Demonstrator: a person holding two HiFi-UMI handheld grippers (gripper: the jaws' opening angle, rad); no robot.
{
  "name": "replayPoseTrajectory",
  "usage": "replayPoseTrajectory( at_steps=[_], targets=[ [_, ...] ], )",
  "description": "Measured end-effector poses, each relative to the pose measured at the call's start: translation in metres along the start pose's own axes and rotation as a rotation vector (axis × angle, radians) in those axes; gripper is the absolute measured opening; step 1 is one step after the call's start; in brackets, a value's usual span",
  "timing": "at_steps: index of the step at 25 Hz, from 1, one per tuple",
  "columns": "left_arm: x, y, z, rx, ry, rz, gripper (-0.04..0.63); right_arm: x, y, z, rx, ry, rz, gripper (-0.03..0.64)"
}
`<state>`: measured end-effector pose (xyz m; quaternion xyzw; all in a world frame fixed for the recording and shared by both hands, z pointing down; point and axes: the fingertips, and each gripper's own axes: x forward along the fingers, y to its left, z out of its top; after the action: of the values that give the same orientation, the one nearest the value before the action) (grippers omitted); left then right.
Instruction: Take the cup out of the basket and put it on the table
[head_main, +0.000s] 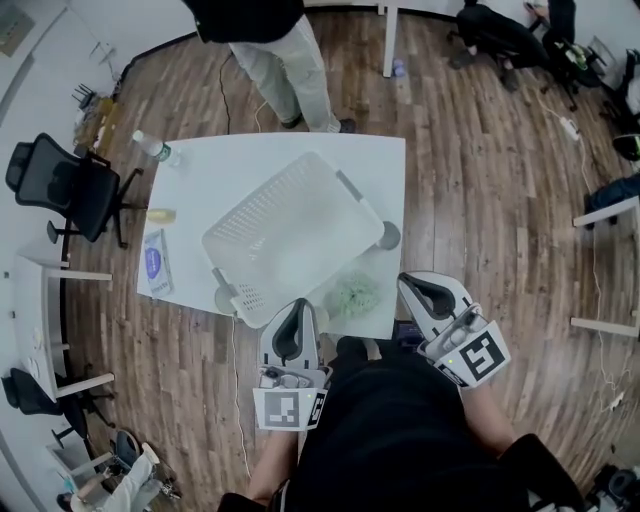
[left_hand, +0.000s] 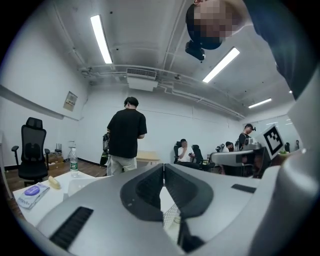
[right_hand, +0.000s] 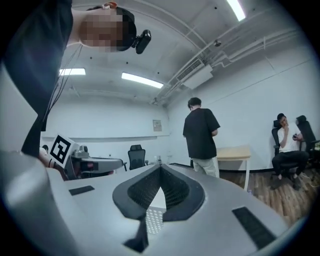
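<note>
The pale green cup (head_main: 352, 295) stands on the white desk (head_main: 380, 160) near its front edge, just beside the near corner of the white perforated basket (head_main: 290, 225) (outside it, not inside). The left tool (head_main: 298, 305) at the front edge and the right tool (head_main: 410, 282) at the right edge are both pressed together, pinching nothing.

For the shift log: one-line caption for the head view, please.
Left gripper and right gripper, both shut and empty, by the table's near edge; greenish cup sits beside the white basket.
</note>
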<state>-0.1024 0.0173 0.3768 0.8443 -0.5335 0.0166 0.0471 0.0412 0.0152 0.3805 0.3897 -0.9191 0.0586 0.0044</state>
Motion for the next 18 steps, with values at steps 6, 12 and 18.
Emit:
replayPoseTrajectory(
  at_steps=[6,12,18],
  targets=[
    [-0.003,-0.006,-0.002,0.003,-0.002,-0.034,0.015,0.005,0.019,0.012,-0.02,-0.001,0.035,0.023],
    [-0.005,-0.008,-0.005,-0.001,0.01,-0.058,0.015,0.002,0.015,0.018,-0.016,-0.006,0.011,0.023],
    [-0.006,-0.007,-0.008,-0.002,0.018,-0.071,0.015,0.002,0.016,0.025,-0.02,-0.014,0.012,0.023]
  ],
)
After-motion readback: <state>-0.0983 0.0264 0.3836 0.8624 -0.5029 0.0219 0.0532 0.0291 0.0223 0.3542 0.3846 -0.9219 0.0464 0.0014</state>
